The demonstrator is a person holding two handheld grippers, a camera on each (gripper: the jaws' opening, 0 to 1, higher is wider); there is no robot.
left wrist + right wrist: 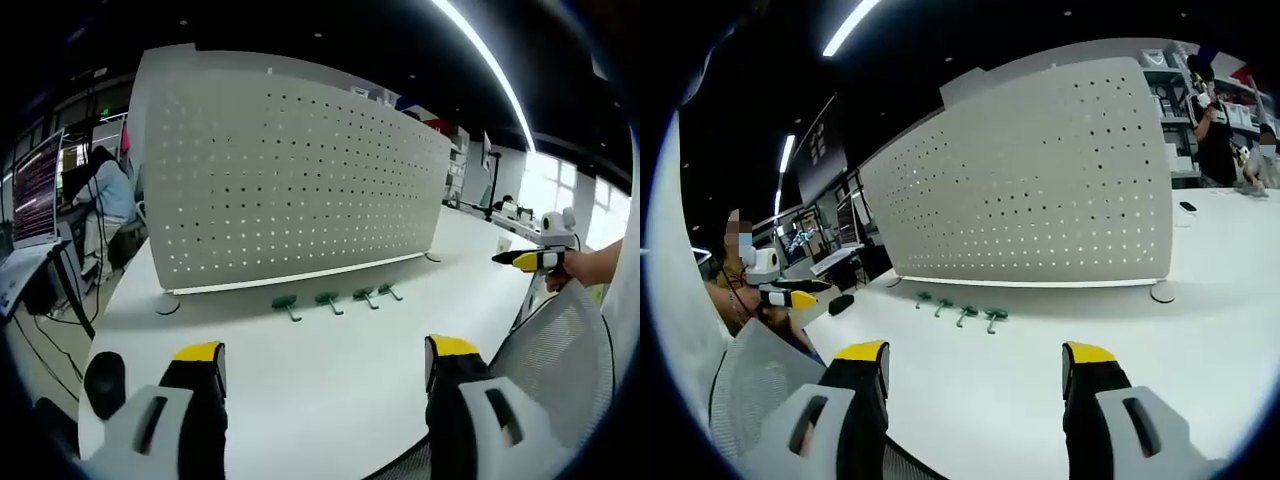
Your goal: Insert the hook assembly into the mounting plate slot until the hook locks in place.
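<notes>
White desk [330, 390] fills a dim office under ceiling strip lights, with a pale pegboard panel [290, 180] standing upright across it. Four green hooks [331, 299] lie in a row on the desk just in front of the panel's lower edge, apart from both grippers. The left gripper [325, 365] and the right gripper [975, 365] hover over the near edge, jaws wide with nothing between them. A mesh chair back [555, 350] sits beside the desk.

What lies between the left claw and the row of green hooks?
Bare white table separates the left claw from the four green hooks, as the left gripper view shows.
</notes>
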